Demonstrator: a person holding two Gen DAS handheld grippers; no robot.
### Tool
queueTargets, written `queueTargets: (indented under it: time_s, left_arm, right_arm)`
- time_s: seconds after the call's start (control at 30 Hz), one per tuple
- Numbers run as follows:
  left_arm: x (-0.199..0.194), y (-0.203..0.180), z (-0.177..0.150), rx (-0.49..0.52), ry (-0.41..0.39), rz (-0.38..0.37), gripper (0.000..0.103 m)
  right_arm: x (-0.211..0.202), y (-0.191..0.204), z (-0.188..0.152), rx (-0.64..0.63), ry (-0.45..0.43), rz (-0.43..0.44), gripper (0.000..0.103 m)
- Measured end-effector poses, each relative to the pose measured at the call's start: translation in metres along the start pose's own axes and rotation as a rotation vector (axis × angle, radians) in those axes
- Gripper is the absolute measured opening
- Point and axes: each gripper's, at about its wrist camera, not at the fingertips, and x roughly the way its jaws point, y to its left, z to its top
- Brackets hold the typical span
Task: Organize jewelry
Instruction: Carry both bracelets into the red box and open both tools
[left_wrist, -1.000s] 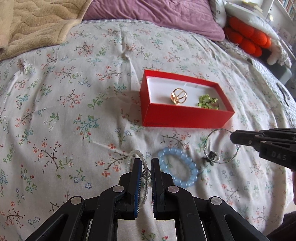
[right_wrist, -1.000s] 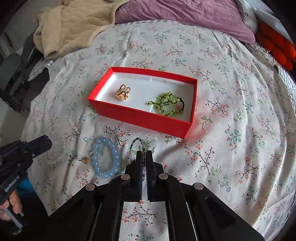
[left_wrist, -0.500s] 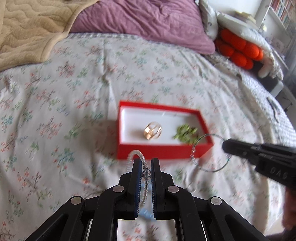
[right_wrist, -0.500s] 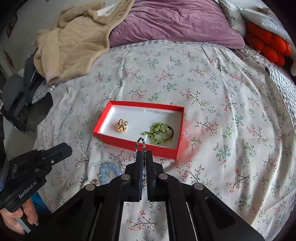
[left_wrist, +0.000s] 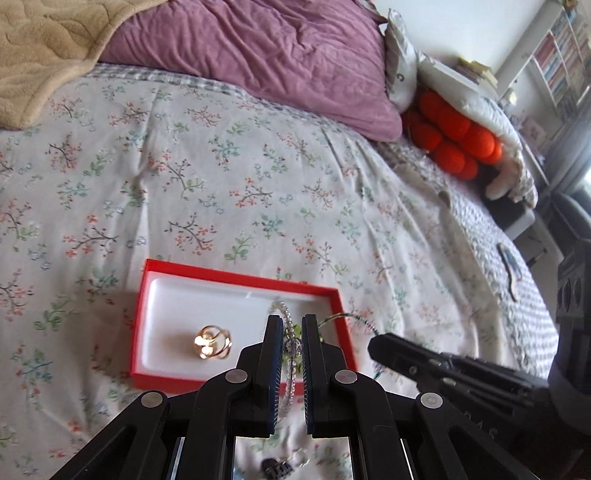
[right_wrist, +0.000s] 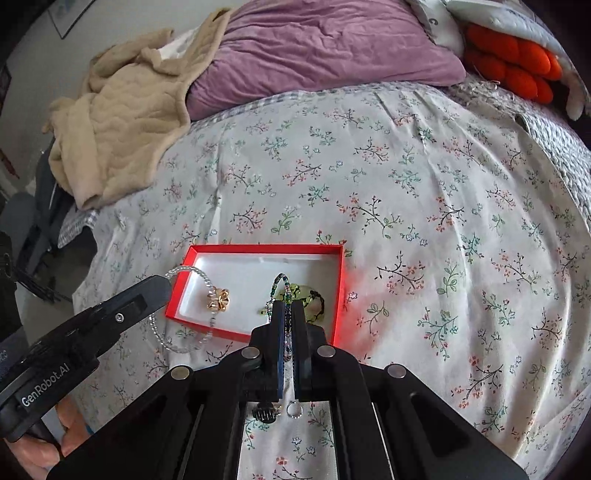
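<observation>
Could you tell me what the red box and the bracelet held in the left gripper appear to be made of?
Red box: likely cardboard, matte red, with thin straight walls and a white liner, possibly foam. Clear bead bracelet, held in the left gripper: small see-through beads, glass or plastic; I cannot tell which. They glint, and the loop keeps a round shape.

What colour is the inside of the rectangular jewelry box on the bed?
White inside, with red outer walls and rim, on the rectangular jewelry box. It shows best in the right wrist view.
</observation>
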Motion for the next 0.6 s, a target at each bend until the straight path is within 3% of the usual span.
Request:
queueTargets:
  time_s: [0.1, 0.6]
  left_arm:
    - [0.014, 0.006, 0.002, -0.032, 0.012, 0.009, 0.004]
    - [0.034, 0.050, 0.001, -0.037, 0.033, 0.225, 0.005]
  right_arm:
    - [0.006, -0.004, 0.003, 0.013, 0.003, 0.001, 0.003]
    - [0.029, 0.003, 0.005, -0.002, 0.019, 0.016, 0.003]
